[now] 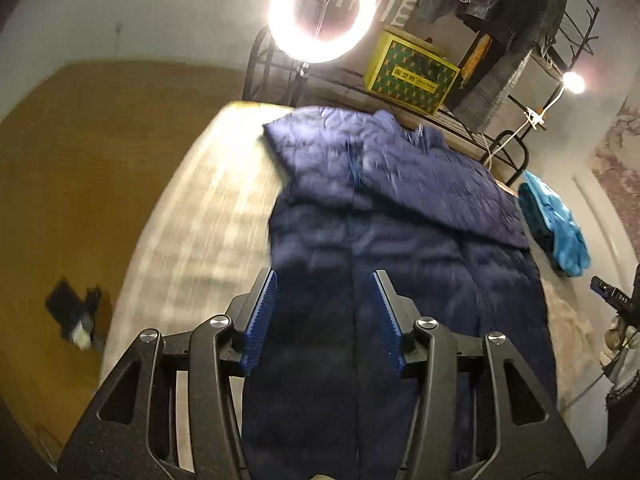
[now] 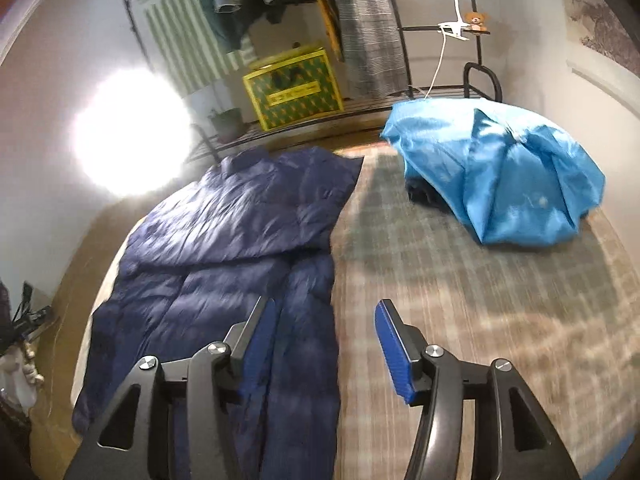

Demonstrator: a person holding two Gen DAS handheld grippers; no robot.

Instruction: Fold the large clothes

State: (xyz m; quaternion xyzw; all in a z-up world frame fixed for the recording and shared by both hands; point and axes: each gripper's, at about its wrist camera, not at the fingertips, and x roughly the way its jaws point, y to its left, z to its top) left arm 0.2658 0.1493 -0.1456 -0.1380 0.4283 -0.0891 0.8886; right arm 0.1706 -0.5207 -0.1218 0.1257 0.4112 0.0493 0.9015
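A large navy quilted jacket (image 1: 400,216) lies spread on a checked bed cover (image 1: 192,240), with its upper part folded across itself. My left gripper (image 1: 325,280) is open above the jacket's lower middle, holding nothing. In the right wrist view the jacket (image 2: 224,248) lies left of centre. My right gripper (image 2: 326,312) is open and empty over the jacket's right edge, where it meets the checked cover (image 2: 460,288).
A crumpled light-blue garment (image 2: 500,176) lies at the far right of the bed; it also shows in the left wrist view (image 1: 560,228). A bright ring light (image 1: 322,10) and a clothes rack with a yellow box (image 1: 412,72) stand behind the bed. The floor (image 1: 80,160) is to the left.
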